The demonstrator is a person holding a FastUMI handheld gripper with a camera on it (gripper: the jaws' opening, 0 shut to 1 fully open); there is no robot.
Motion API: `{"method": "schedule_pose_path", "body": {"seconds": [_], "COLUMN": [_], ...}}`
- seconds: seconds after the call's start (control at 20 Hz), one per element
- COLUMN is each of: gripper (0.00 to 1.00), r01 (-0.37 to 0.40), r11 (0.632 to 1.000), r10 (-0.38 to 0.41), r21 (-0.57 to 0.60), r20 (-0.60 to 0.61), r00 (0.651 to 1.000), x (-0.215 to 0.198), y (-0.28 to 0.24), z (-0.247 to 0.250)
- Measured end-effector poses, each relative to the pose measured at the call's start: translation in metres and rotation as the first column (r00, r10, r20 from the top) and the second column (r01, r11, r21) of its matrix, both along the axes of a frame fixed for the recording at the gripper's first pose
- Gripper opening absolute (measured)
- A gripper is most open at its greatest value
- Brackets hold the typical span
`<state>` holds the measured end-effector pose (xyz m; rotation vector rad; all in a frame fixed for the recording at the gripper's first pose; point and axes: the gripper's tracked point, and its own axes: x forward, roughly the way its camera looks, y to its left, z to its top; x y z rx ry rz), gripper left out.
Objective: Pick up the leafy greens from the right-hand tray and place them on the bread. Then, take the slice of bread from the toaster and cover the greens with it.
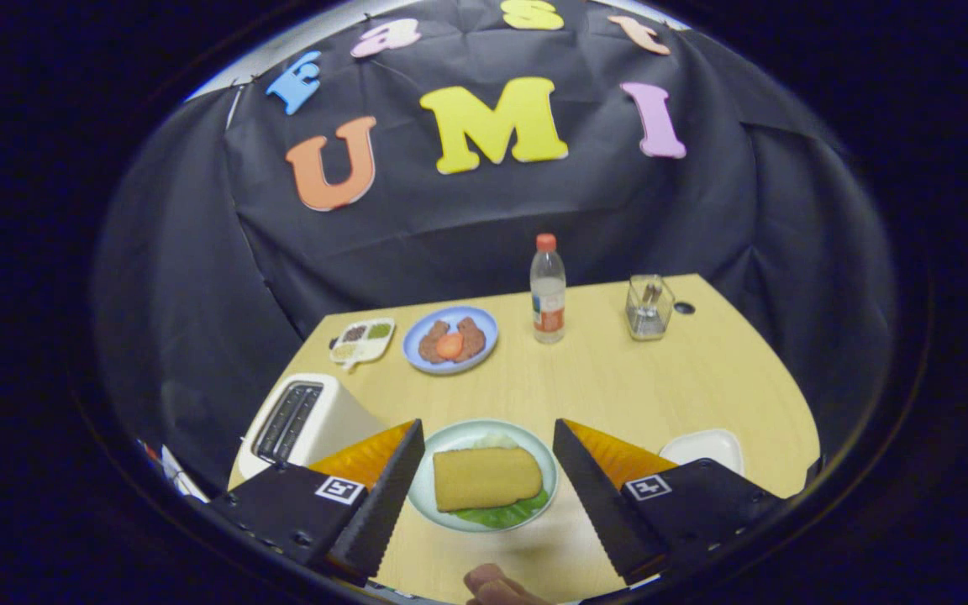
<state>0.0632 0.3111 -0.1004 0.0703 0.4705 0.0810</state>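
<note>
Pale wood-grain covers the table (pixel 618 386), whose curved far edge meets the black cloth wall. The gripper (pixel 488 483) hangs above the table's near side with its two fingers spread wide, holding nothing. Between the fingers, on the table, sits a light green plate (pixel 442 445). On it lies a slice of bread (pixel 486 477), with leafy greens (pixel 505 512) showing from under its near edge and a paler bit of another slice showing at its far edge. The fingers flank the plate on either side without touching it.

Just beyond the left finger stands a white toaster (pixel 307 420) near the table's left edge, its slots dark. Just beyond the right finger, near the right edge, sits a small white tray (pixel 707 447). At the far side of the table, from left to right, are a small divided dish (pixel 362 341), a blue plate (pixel 450 338) with brown patties and a tomato slice, a clear plastic bottle (pixel 548 290) with a red cap, and a square glass container (pixel 649 307). The middle of the table, between the green plate and those far things, lies open.

A person's fingertips (pixel 492 584) show just below the plate, between the gripper's fingers.
</note>
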Motion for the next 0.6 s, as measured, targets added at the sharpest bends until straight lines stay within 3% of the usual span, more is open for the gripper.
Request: {"method": "schedule_pose_path", "body": {"seconds": [0.25, 0.45, 0.6], "gripper": [0.96, 0.96, 0.96], "r01": [-0.053, -0.065, -0.047], "r11": [0.998, 0.998, 0.998], "r10": [0.057, 0.062, 0.06], "r21": [-0.026, 0.001, -0.043], "r20": [0.22, 0.294, 0.361], "r00": [0.974, 0.954, 0.931], "x": [-0.04, -0.066, -0.083], "y": [0.01, 0.006, -0.006], "z": [0.1, 0.151, 0.181]}}
